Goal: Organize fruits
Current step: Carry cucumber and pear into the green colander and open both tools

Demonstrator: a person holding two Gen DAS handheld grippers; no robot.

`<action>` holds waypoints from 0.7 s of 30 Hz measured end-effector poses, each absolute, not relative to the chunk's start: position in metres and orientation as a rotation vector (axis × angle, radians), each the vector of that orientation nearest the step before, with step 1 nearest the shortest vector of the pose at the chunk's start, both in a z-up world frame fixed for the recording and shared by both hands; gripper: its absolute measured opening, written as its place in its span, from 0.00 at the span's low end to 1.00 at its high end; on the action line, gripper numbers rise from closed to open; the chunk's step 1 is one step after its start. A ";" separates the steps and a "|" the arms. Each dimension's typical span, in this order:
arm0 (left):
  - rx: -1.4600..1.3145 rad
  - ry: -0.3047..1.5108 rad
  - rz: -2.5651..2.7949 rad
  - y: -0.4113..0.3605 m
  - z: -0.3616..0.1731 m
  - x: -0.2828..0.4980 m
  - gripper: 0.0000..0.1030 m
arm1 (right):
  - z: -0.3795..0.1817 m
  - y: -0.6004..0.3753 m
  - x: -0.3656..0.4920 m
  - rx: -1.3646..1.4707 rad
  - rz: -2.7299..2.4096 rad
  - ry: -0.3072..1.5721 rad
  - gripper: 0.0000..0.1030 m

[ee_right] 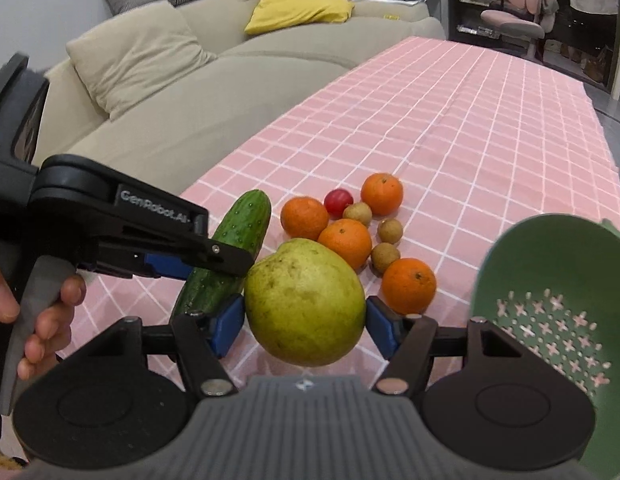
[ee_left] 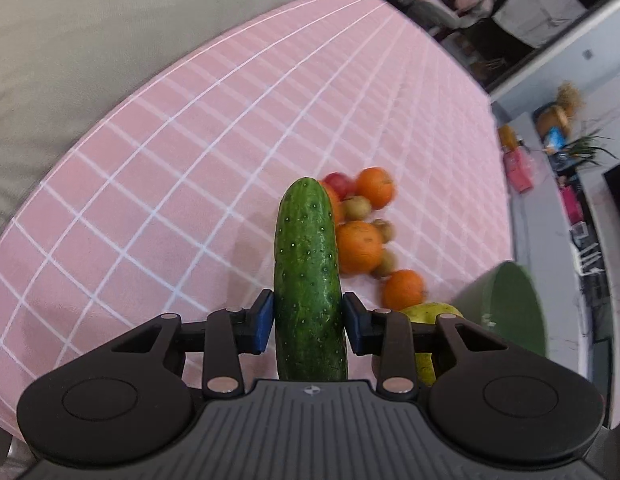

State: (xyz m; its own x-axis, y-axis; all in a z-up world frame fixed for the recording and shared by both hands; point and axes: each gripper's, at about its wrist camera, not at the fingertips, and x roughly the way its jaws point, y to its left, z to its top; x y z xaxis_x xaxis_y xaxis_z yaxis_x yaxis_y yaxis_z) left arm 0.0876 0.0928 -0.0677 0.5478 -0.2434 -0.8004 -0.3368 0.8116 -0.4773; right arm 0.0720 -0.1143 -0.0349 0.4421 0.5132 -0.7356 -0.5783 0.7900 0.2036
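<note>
My left gripper (ee_left: 308, 320) is shut on a green cucumber (ee_left: 308, 276) and holds it above the pink checked tablecloth (ee_left: 170, 184); it also shows in the right wrist view (ee_right: 238, 232). My right gripper (ee_right: 304, 324) is shut on a large green pear (ee_right: 306, 300), just right of the cucumber. On the cloth beyond lie several oranges (ee_right: 345, 242), a small red fruit (ee_right: 338, 201) and three small brown longans (ee_right: 385, 257). A green colander bowl (ee_right: 549, 304) stands at the right.
A beige sofa (ee_right: 170, 92) with cushions runs along the table's left side. A pink chair (ee_right: 521, 12) and shelves stand beyond the far end. The table's right edge (ee_left: 505, 184) borders a grey floor with clutter.
</note>
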 end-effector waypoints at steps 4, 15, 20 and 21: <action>-0.635 0.937 -0.012 0.080 -0.038 0.084 0.40 | -0.011 -0.136 0.063 -0.049 0.657 0.846 0.61; -0.515 0.868 -0.285 -0.011 0.000 0.124 0.40 | 0.021 -0.225 0.074 -0.077 0.450 0.853 0.61; -0.469 0.854 -0.347 -0.049 -0.014 0.143 0.40 | 0.009 -0.255 0.091 -0.060 0.374 0.914 0.61; -0.459 0.869 -0.345 -0.055 -0.019 0.147 0.40 | 0.006 -0.258 0.095 -0.058 0.367 0.924 0.61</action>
